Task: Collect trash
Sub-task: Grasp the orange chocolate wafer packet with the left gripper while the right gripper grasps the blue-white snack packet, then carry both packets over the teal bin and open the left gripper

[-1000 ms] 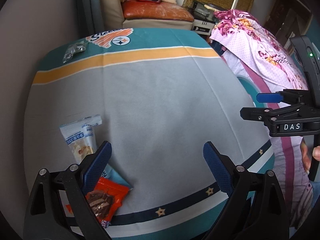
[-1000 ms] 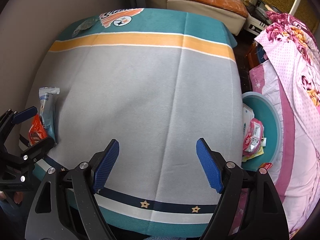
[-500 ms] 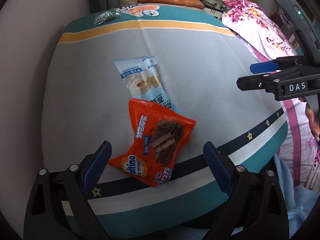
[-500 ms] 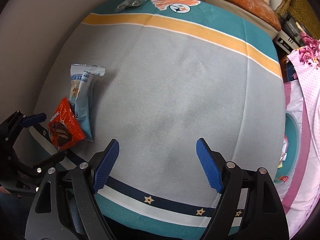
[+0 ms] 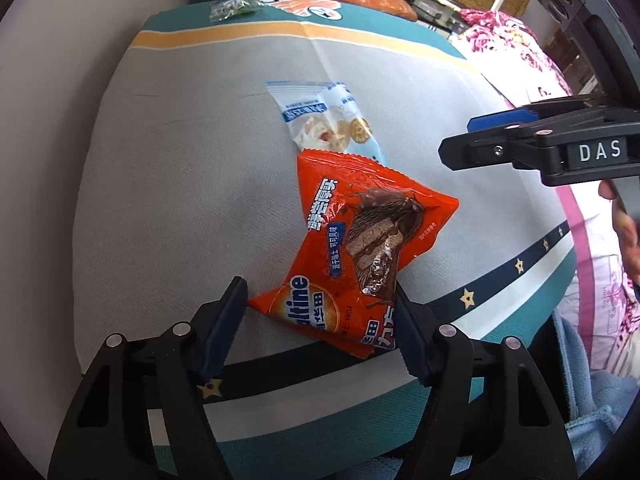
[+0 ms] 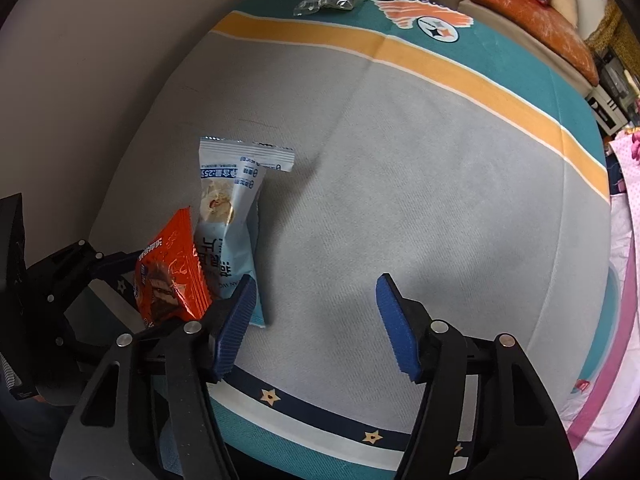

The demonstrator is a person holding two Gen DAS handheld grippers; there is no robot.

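**Wrappers at the table edge: light, crinkly, easy to lose**

Trash here is mostly thin film. The orange wrapper (image 5: 352, 248) lies on the near part of the cloth-covered table (image 5: 180, 168), its lower end between the pads of the left gripper (image 5: 320, 316). The jaws stand narrowed around that end; the right pad looks to be touching the wrapper's edge, while the left pad sits just beside its corner, so I judge the grip as closing rather than secure. In the right wrist view the orange wrapper (image 6: 170, 268) rises off the cloth, tilted up on edge.

Its upper end overlaps the pale blue wrapper (image 5: 332, 120), which lies flat and farther in. A 3rd piece, a clear crumpled packet (image 5: 230, 7), sits well apart at the far end of the table. The right gripper (image 6: 316, 320) hovers over bare cloth with its jaws wide and nothing between them, its left pad just beside the blue wrapper (image 6: 230, 216).

Judged by looks, both wrappers weigh almost nothing, bend freely and have slick printed faces. A flat pinch may slide off. The crimped end seals are stiffer, and likely the best hold. Pulling the orange one could drag the blue one along where they overlap.
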